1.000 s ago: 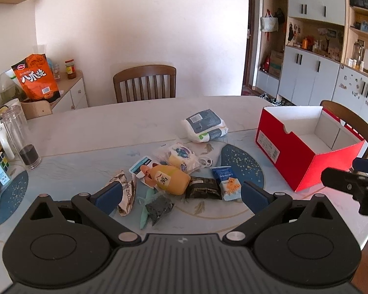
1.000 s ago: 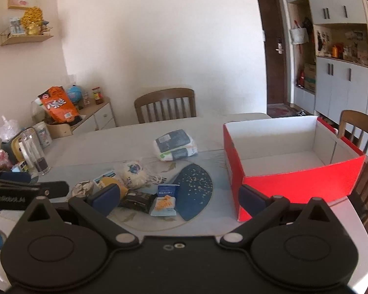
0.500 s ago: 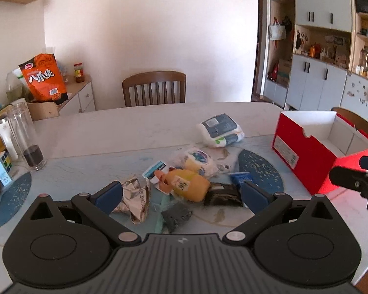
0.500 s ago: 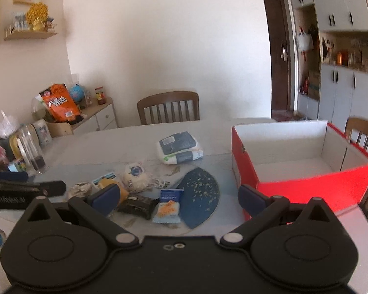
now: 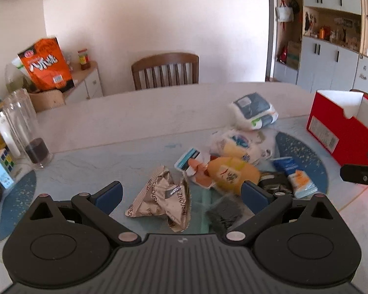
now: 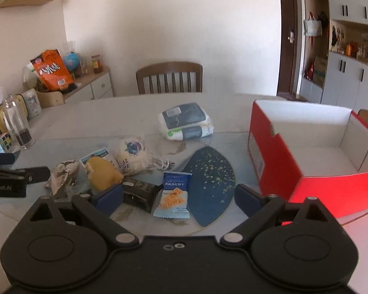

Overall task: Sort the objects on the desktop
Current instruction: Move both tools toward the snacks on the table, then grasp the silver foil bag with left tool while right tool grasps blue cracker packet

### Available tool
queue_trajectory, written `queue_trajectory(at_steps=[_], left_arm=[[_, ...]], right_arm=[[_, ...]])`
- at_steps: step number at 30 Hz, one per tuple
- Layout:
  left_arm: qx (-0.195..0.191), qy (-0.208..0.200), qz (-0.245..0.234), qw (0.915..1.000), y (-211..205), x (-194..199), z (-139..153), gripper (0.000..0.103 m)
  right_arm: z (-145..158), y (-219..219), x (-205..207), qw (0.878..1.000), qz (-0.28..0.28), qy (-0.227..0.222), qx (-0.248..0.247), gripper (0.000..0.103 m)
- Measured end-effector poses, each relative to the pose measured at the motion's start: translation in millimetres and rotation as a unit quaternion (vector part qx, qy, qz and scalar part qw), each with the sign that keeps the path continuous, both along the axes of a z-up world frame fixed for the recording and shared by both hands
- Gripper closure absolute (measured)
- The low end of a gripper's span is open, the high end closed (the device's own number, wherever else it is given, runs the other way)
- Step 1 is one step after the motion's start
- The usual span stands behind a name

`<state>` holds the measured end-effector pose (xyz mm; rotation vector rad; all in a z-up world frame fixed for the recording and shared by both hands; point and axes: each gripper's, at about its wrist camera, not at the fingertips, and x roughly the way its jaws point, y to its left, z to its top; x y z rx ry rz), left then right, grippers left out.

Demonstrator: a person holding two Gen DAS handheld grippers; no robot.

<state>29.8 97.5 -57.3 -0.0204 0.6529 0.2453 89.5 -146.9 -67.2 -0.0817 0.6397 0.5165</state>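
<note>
A heap of snack packs lies on the table. In the left wrist view my left gripper (image 5: 181, 193) is open and empty above a crumpled silver wrapper (image 5: 163, 196), with a yellow pack (image 5: 233, 174), a dark pack (image 5: 224, 213) and a blue cracker pack (image 5: 295, 177) to its right. In the right wrist view my right gripper (image 6: 179, 196) is open and empty above the blue cracker pack (image 6: 175, 194) and a black pack (image 6: 138, 192). An open red box (image 6: 306, 147) stands at the right. A tissue pack (image 6: 185, 121) lies farther back.
A glass bottle (image 5: 24, 127) and a puzzle cube (image 5: 1, 166) stand at the table's left edge. A wooden chair (image 5: 164, 69) stands behind the table. An orange snack bag (image 5: 45, 65) sits on a side cabinet. Dark blue placemats (image 6: 208, 183) lie on the table.
Both grippers have moved forward and lower toward the heap of packs, which now looks larger. The left view has swung left, so the red box sits at its right edge. Both stay open.
</note>
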Motion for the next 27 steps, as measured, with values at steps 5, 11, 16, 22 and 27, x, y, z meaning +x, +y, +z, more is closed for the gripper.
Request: queue_trajectory(at_steps=[5,11,16,22,27], left_arm=[[-0.006,0.021,-0.007,0.9997,18,17,-16,0.0],[-0.013,0.043,-0.016,0.9989,38,31,-34,0.001],[-0.013,0.051,-0.03,0.9982,47,35,-44,0.001],[-0.021,0.058,-0.042,0.9972,54,43,-51,0.001],[-0.04,0.067,-0.056,0.9954,62,53,-55,0.001]], right_arm=[[-11,16,20,1.0,-0.004,0.022,-0.013,0.015],[-27,28,36,0.998,-0.015,0.046,-0.031,0.019],[-39,34,49,0.997,-0.022,0.065,-0.048,0.024],[-51,39,62,0.994,-0.028,0.085,-0.06,0.027],[-56,45,68,0.993,-0.025,0.092,-0.064,0.028]])
